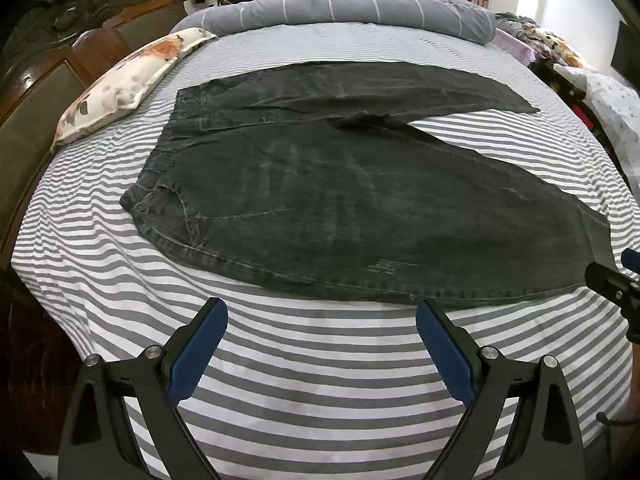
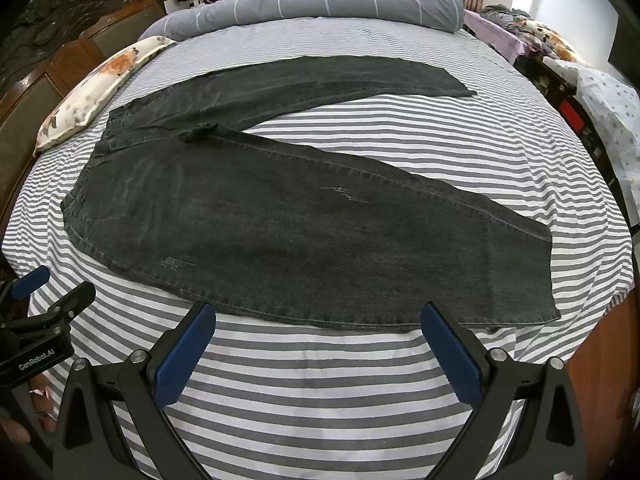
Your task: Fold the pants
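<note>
Both claws, left [image 1: 322, 344] and right [image 2: 318, 344], hung released over the bed [image 2: 320, 380]; unfolded pants [image 2: 280, 220] awaited gripping the near leg's edge.

left gripper [image 1: 321, 322], right gripper [image 2: 319, 326], jaws wide apart

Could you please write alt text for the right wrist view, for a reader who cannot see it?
Dark grey pants lie flat and unfolded on a grey-and-white striped bed, legs spread apart toward the right. The open right tongs hover just short of the near leg's edge, holding nothing; the left tongs show at the left edge.
</note>
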### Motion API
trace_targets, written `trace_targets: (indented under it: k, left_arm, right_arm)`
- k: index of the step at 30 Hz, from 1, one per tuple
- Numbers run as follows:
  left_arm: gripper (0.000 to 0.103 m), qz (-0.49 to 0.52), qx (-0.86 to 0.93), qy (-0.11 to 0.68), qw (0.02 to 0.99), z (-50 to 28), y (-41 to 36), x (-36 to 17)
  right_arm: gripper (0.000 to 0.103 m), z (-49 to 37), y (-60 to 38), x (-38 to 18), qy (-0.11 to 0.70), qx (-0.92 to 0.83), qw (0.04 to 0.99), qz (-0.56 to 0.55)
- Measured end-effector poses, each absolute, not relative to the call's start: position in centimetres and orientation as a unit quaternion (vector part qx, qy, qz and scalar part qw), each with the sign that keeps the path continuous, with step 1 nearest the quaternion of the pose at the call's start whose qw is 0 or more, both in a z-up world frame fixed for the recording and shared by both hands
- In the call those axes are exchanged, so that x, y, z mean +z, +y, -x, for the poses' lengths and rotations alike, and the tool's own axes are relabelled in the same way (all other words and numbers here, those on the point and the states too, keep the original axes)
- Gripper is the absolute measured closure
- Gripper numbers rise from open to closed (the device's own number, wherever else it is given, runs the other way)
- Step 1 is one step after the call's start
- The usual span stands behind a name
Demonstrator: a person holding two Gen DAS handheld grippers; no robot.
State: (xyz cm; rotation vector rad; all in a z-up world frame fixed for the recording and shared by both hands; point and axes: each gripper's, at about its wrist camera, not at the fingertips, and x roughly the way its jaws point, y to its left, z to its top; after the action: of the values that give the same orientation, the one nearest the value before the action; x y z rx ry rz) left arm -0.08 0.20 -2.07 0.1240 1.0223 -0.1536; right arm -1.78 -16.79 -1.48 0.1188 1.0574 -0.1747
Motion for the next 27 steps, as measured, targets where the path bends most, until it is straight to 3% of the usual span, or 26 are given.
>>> trace_targets:
  k: [27]
  left_arm:
    - [0.008, -0.05, -0.05, 0.496, 0.865, 0.24, 1.04, -2.11]
  right_arm:
    - [0.002, 1.7, -16.06, -1.7, 0.51, -0.075, 0.855, -0.052]
